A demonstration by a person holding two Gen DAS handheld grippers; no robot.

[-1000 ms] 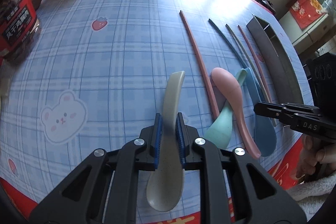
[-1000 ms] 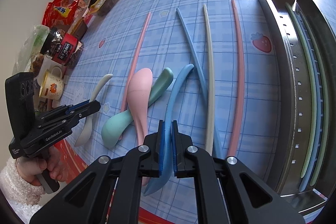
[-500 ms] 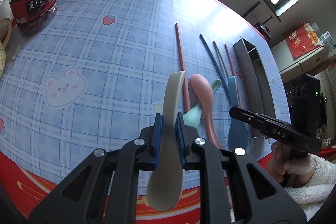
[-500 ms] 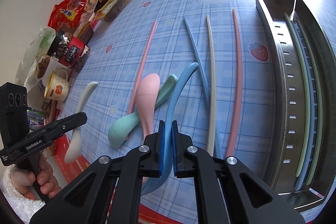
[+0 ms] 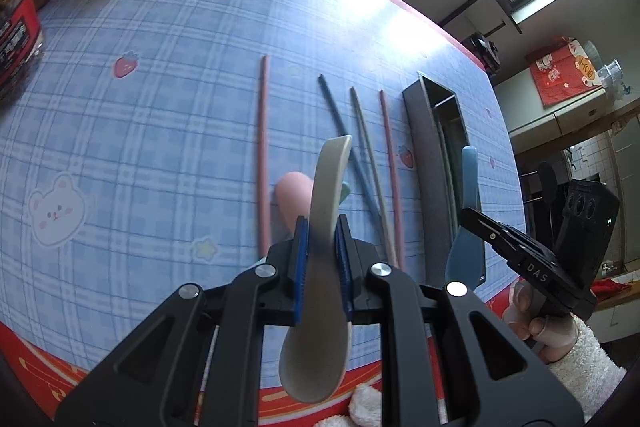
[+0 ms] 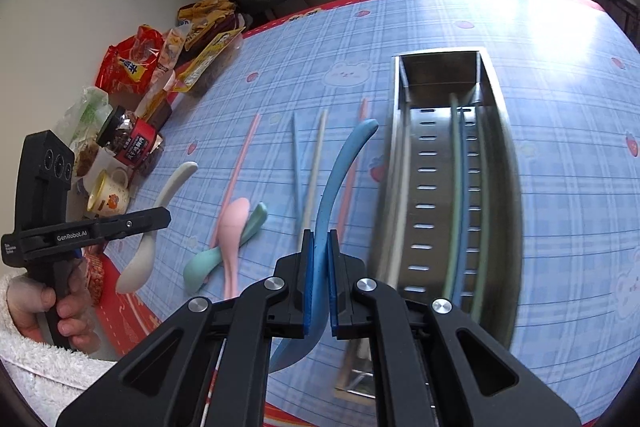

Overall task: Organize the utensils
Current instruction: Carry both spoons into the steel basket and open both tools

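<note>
Spoons are leaving the cloth: from the left wrist, the left gripper (image 5: pixel 323 239), clamped on the grey spoon (image 5: pixel 320 267), is carrying it higher above four loose chopsticks. From the right wrist, the right gripper (image 6: pixel 319 267), pinching the blue spoon (image 6: pixel 332 187), is nearing the steel tray (image 6: pixel 428 187); two spoons are waiting.

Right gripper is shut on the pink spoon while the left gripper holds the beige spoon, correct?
Not quite. The right gripper is shut on the blue spoon, as the right wrist view shows; the pink spoon lies on the table. The left gripper does hold the beige spoon.
</note>
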